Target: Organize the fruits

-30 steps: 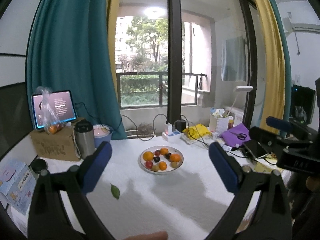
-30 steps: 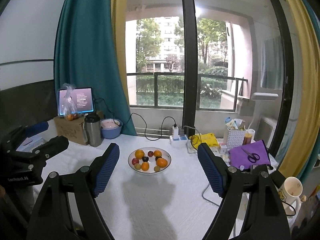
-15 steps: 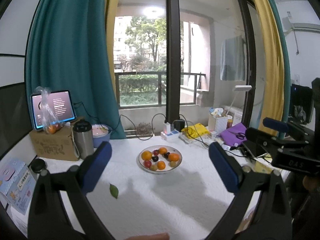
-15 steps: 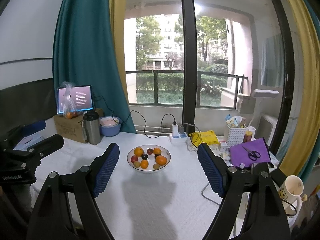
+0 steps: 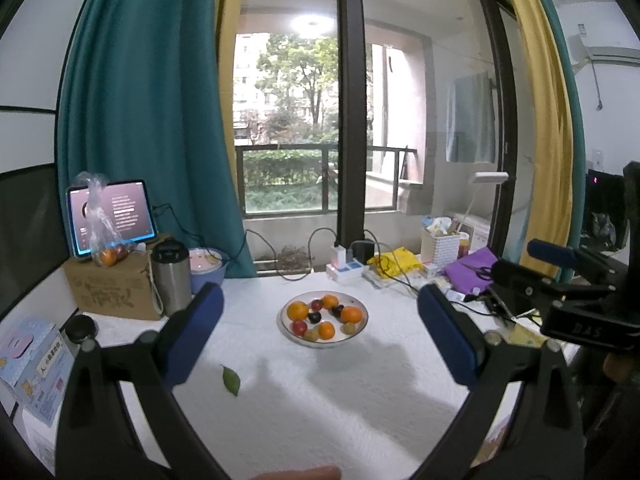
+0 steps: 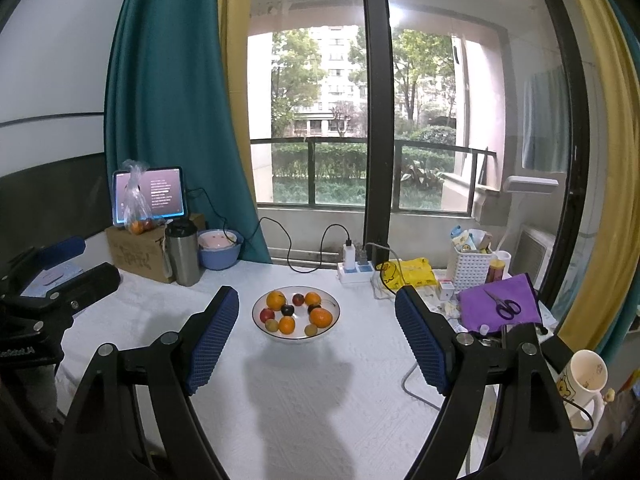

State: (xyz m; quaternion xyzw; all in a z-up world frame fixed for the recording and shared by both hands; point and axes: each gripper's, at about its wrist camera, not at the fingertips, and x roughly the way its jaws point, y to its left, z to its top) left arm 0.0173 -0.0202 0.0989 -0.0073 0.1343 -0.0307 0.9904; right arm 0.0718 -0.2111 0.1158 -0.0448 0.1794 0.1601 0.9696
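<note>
The left tongs [image 5: 320, 332] are hanging released above the counter [image 5: 340, 400], their two blue pads spread wide and gripping nothing. The right tongs [image 6: 316, 340] are likewise hovering released and empty, their ribbed blue pads [image 6: 212, 336] standing far apart.

Straight ahead of both tongs, framed in the gap between the pads, a white bowl [image 6: 334, 322] is sitting on the white-covered counter, well apart from the fingertips. It is holding the fruits [image 6: 296, 314]: several oranges [image 6: 321, 317], a red fruit [image 6: 267, 314], dark plums [image 6: 287, 310] and small brownish-green ones, all lying together inside the rim. In the left wrist view the same bowl [image 5: 358, 330] is lying slightly left of the midline between the pads.

Nearer to the left tongs, just inside their left pad, a single green leaf [image 5: 231, 380] is lying flat on the counter.

Farther out, to the left beyond the bowl, a steel tumbler [image 6: 183, 252] is standing upright beside a blue bowl [image 6: 221, 249] and a cardboard box [image 6: 138, 254]. On the box a plastic bag [image 6: 136, 204] holding more oranges is resting in front of a lit tablet [image 6: 150, 196]. Behind the white bowl a power strip [image 6: 356, 270] is lying with chargers plugged in. To the right, a yellow bag [image 6: 412, 272], a white basket [image 6: 470, 266] and a purple cloth [image 6: 498, 308] carrying scissors [image 6: 504, 304] are crowding the counter's edge, with a mug [image 6: 586, 376] at the near right.
</note>
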